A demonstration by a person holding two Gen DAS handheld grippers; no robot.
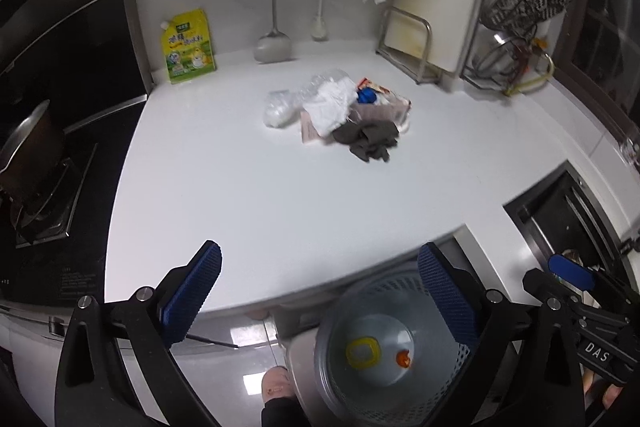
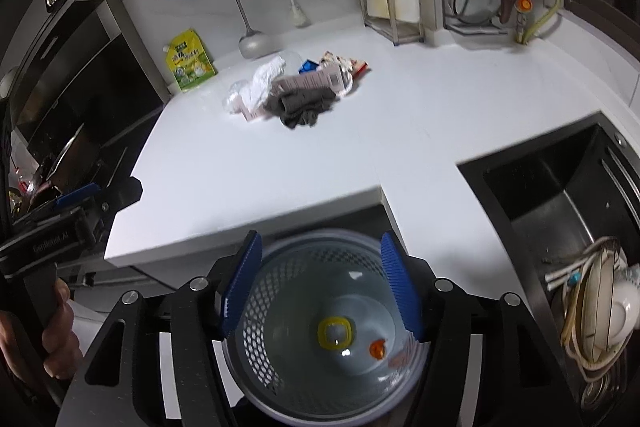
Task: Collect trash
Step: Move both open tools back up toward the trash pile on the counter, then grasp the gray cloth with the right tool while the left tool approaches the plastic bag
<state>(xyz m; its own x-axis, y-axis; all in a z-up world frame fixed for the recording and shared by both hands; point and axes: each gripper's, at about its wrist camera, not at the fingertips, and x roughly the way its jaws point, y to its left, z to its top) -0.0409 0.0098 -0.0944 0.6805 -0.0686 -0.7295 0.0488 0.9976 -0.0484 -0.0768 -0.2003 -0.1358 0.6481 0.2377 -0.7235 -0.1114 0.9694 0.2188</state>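
Both the left gripper (image 1: 320, 301) and right gripper (image 2: 320, 287) are standing open, holding nothing, above the mesh bin (image 2: 256, 331); the trash pile (image 1: 340, 111) is lying mid-surface (image 1: 240, 187), well apart.

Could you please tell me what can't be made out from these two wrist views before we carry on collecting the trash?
- Trash pile, both views: the white tissue and grey cloth cover whatever lies underneath.
- Waste basket, both views: cut off by the bottom edge; the yellow ring and orange bit inside are too blurred to identify.
- Sink, right wrist view: dishes cut off at the right edge.
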